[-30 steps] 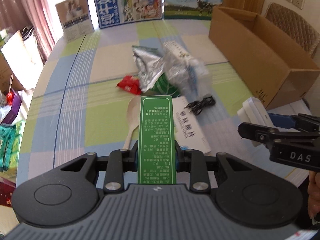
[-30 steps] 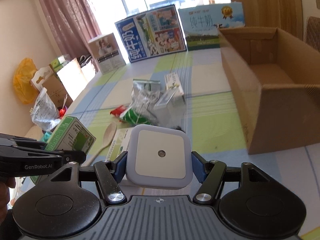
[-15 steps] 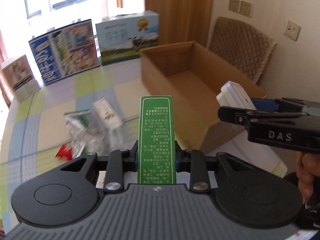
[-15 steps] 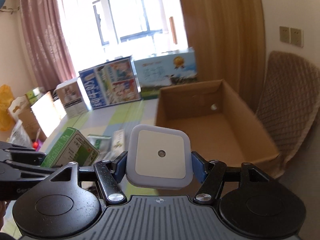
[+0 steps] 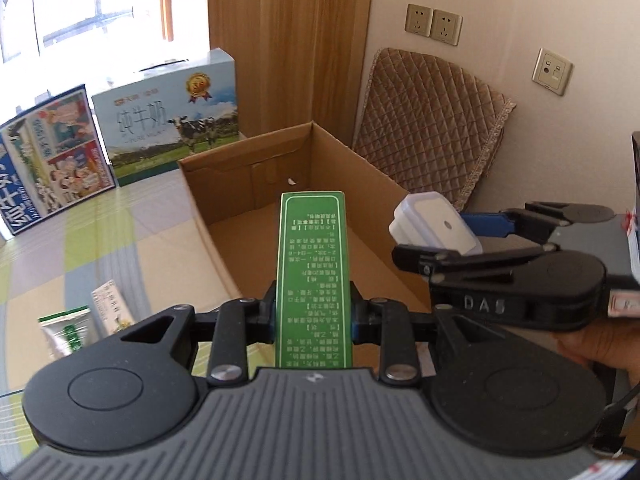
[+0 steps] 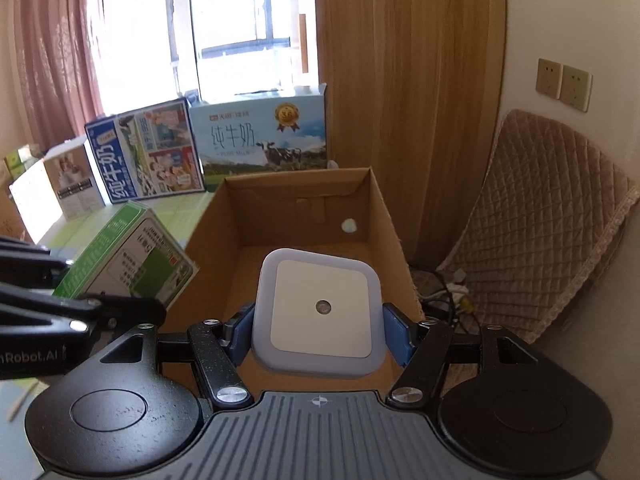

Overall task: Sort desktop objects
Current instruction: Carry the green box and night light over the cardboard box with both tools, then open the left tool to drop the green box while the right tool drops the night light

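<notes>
The left claw (image 5: pixel 312 316) is clenched on a green carton (image 5: pixel 313 276) printed with white Chinese text, too small to read. The carton's long axis runs straight ahead along the fingers, its far end over the open cardboard box (image 5: pixel 224 216). The right claw (image 6: pixel 319 334) grasps a square white night light (image 6: pixel 319 312) by two opposite sides, its flat face with a small centre sensor turned toward the camera, above the near end of the cardboard box. In the left wrist view the right claw's body reads "DAS"; in the right wrist view the left claw's body reads "nRobot.AI".

Behind the cardboard box stands a milk case (image 6: pixel 264 136) marked "纯牛奶" and "PURE MILK" with a cow and a gold medal. Left of it stands a blue milk case (image 6: pixel 144 152), also marked "纯牛奶". Right of the cardboard box stands a quilted chair (image 6: pixel 536 216). On the counter (image 5: pixel 120 232) left of the cardboard box lie a green-and-white tube (image 5: pixel 68 332) and a small white packet (image 5: pixel 112 300).
</notes>
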{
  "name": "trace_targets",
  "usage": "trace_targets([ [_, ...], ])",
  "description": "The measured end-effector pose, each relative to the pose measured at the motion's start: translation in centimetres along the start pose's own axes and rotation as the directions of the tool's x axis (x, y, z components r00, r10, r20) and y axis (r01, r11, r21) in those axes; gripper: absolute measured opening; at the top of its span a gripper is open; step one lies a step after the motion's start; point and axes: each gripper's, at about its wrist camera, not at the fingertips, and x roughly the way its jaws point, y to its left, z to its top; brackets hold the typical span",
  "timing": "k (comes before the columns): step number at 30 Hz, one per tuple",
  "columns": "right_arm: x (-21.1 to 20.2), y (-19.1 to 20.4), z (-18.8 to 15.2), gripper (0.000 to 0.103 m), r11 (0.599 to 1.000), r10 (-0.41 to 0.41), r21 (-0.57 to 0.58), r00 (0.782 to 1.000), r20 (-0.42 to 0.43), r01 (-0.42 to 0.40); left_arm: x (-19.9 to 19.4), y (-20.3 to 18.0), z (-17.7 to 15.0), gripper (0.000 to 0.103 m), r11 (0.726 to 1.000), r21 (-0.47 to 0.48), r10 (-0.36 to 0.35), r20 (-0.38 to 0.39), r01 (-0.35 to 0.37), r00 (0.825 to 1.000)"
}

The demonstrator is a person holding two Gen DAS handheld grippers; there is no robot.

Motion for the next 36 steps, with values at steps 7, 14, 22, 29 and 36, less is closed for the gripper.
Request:
trace_targets([
  [7,1.7,-1.2,0.0,0.063,1.0,0.001,-0.004,1.0,-0.017,-0.001,3.8,0.2,0.9,0.025,0.999,-0.026,-0.032,-0.016,0.031,0.999],
  [14,3.4,-1.7,-0.2,0.063,1.0,-0.013,-0.025,0.999,-0.037,0.012,6.9,0.8,0.4,0.026,0.998,-0.045,-0.037,-0.054,0.034,0.998],
  [22,4.1,-1.8,-0.6,0.063,1.0,-0.008,-0.024,0.999,-0.046,0.007,7.2,1.2,-0.6,0.026,1.0,-0.027,-0.003,-0.042,0.002,0.999],
  [29,4.4,-1.6,-0.9,0.063,1.0,-0.003,-0.02,0.998,-0.059,0.001,5.8,1.8,-0.6,0.026,0.999,-0.032,0.02,-0.015,-0.02,1.0],
  [36,4.8,-1.2,-1.0,0.063,1.0,0.006,-0.008,0.998,-0.067,-0.006,4.8,2.2,-0.6,0.027,0.999,-0.038,0.024,-0.003,-0.024,1.0],
])
